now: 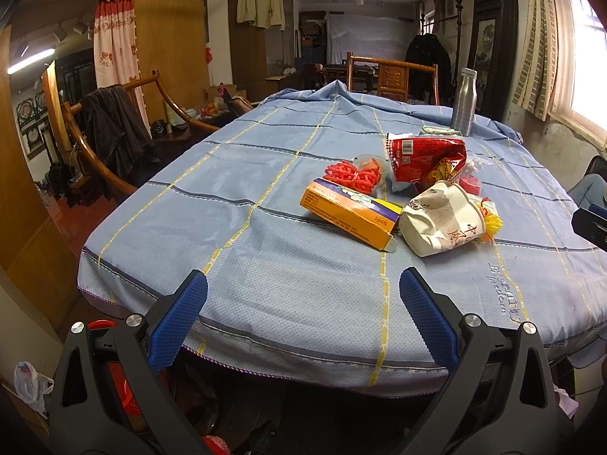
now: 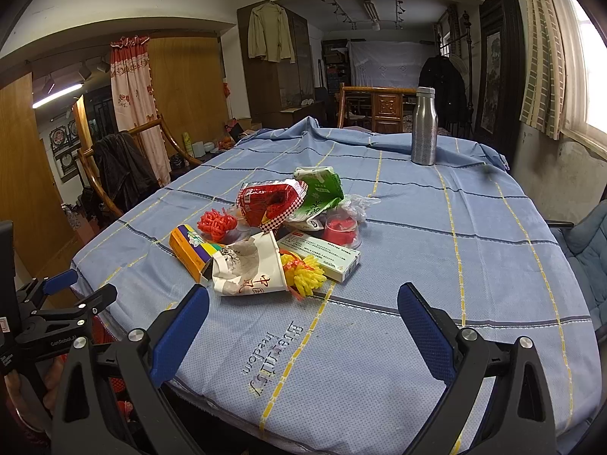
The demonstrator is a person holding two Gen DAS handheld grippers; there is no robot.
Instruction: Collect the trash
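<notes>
A heap of trash lies on the blue checked tablecloth (image 1: pixel 265 265): a crushed paper cup (image 1: pixel 442 218) (image 2: pixel 250 265), an orange box (image 1: pixel 349 212) (image 2: pixel 191 252), a red snack bag (image 1: pixel 425 159) (image 2: pixel 271 203), a red knotted ornament (image 1: pixel 353 176) (image 2: pixel 216 223), a green packet (image 2: pixel 320 191), a white medicine box (image 2: pixel 322 256), a yellow tassel (image 2: pixel 305 275) and a red jelly cup (image 2: pixel 341 231). My left gripper (image 1: pixel 303 295) is open and empty above the table's near edge. My right gripper (image 2: pixel 303 303) is open and empty, just short of the heap.
A steel bottle (image 1: pixel 463 102) (image 2: pixel 423 127) stands at the far side of the table. Wooden chairs stand at the left (image 1: pixel 114 136) and far end (image 1: pixel 394 76). A blue padded seat (image 2: pixel 584 250) is at the right. A red basket (image 1: pixel 117 379) sits under the table edge.
</notes>
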